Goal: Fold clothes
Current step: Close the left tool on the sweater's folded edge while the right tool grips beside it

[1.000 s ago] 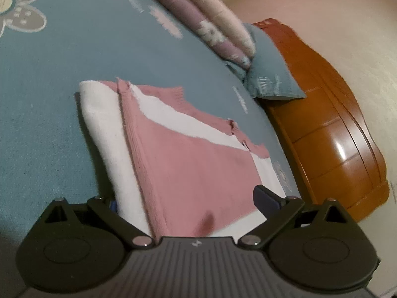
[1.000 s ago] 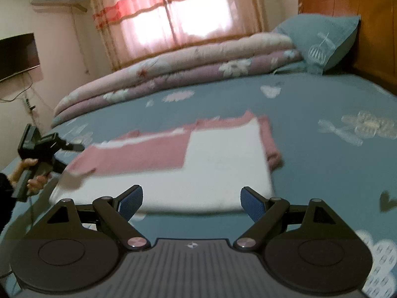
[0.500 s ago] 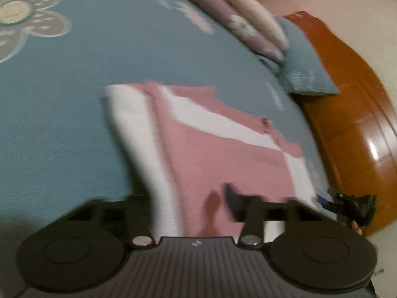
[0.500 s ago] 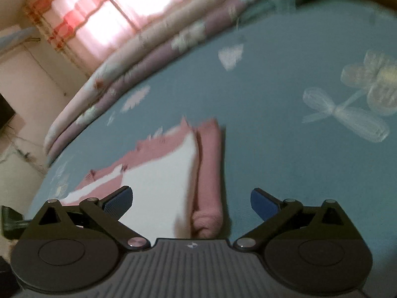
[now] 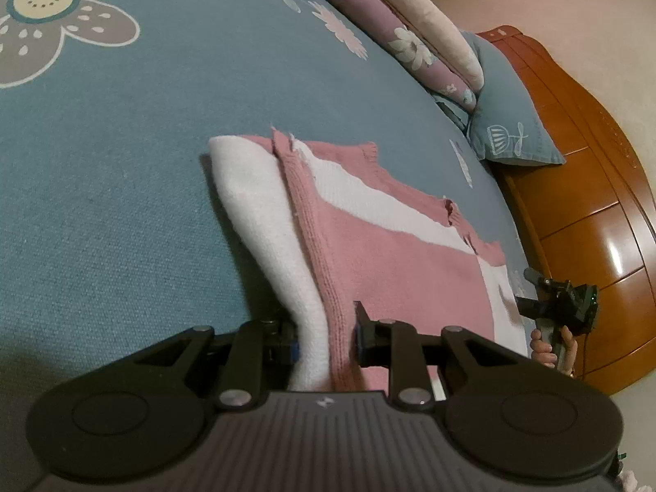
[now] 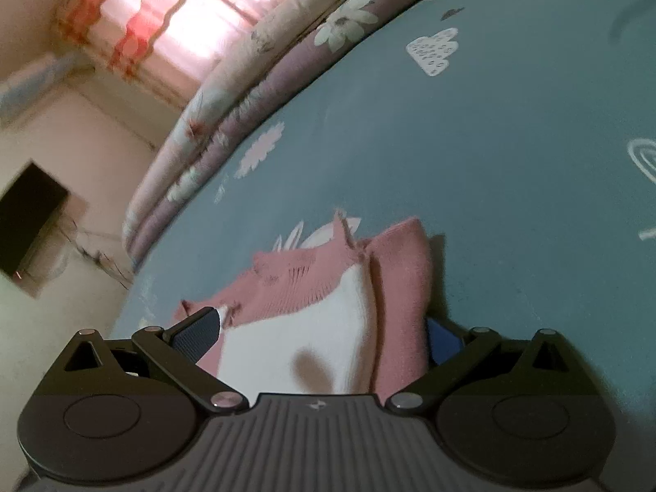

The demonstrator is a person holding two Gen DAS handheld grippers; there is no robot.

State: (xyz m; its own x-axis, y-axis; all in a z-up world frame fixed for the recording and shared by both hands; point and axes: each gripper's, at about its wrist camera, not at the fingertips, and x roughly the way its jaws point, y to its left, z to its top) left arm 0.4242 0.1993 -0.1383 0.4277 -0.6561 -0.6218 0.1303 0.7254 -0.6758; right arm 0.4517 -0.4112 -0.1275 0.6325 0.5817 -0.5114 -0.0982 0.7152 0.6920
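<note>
While the pink-and-white sweater (image 5: pixel 393 254) lies partly folded on the blue flowered bedsheet (image 5: pixel 123 164), the left hand-held gripper (image 5: pixel 326 338) is closed narrowly on the garment's near edge, its two pads pressing a bunched ridge of white and pink knit between them. From the left wrist view the sweater spreads away from that pinch, a white band along its left side, a broad pink panel in the middle and a white strip crossing toward the far corner. At the sweater's right end the right hand-held gripper (image 5: pixel 559 301) shows small, with a person's hand (image 5: pixel 551 348) around its handle. In the right wrist view the right hand-held gripper (image 6: pixel 324 334) stands wide open at the sweater (image 6: pixel 328 320), one finger (image 6: pixel 197 330) out over the left pink edge and the other partly hidden behind the rolled pink fold on the right; the fabric sits between the fingers, but they do not squeeze it. A rolled floral quilt (image 6: pixel 246 94) runs along the far side of the bed, a blue pillow (image 5: pixel 508 119) lies against the wooden headboard (image 5: pixel 594 205), and a striped red-and-white curtain (image 6: pixel 172 8) hangs by the bright window.
</note>
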